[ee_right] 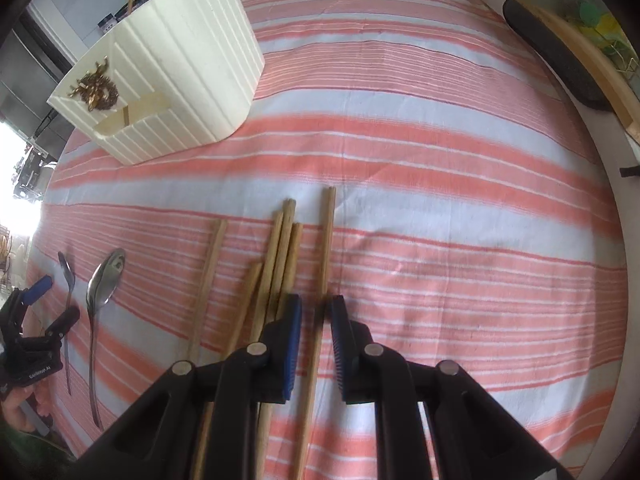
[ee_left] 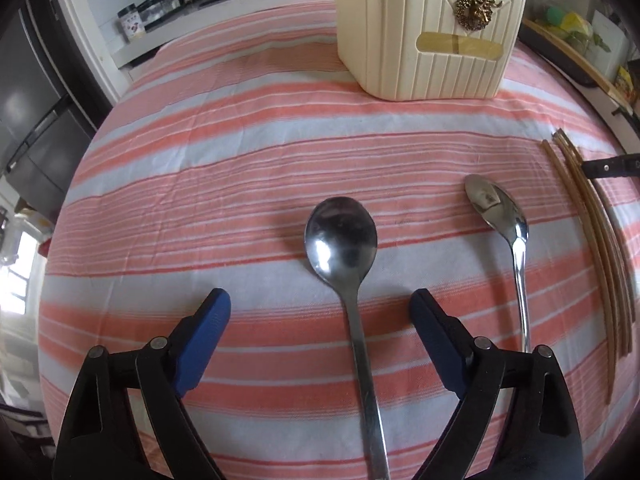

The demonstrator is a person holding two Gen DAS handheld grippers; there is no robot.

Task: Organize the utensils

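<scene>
Nearest the lens: left tool [ee_left: 320,308], spread wide and released, straddling the handle of the round-bowled spoon [ee_left: 348,272] without touching it. Second spoon [ee_left: 504,232] just right of the first, both lying flat on the striped surface [ee_left: 200,168], well short of the cream holder [ee_left: 428,36]. Right tool [ee_right: 316,312] nearly closed around a lone chopstick [ee_right: 324,264], grip not yet clearly made; small gaps seemed to remain at both pads. Remaining chopsticks [ee_right: 276,264] bunched just on the holder's side of that one. Holder [ee_right: 180,68] standing upright beyond everything, one stick apparently already inside. Judged step: pickup stage, both utensils still on the surface. Needed next: pinch fully, lift clear of neighbours, carry over the holder's open top, drop in upright.
</scene>
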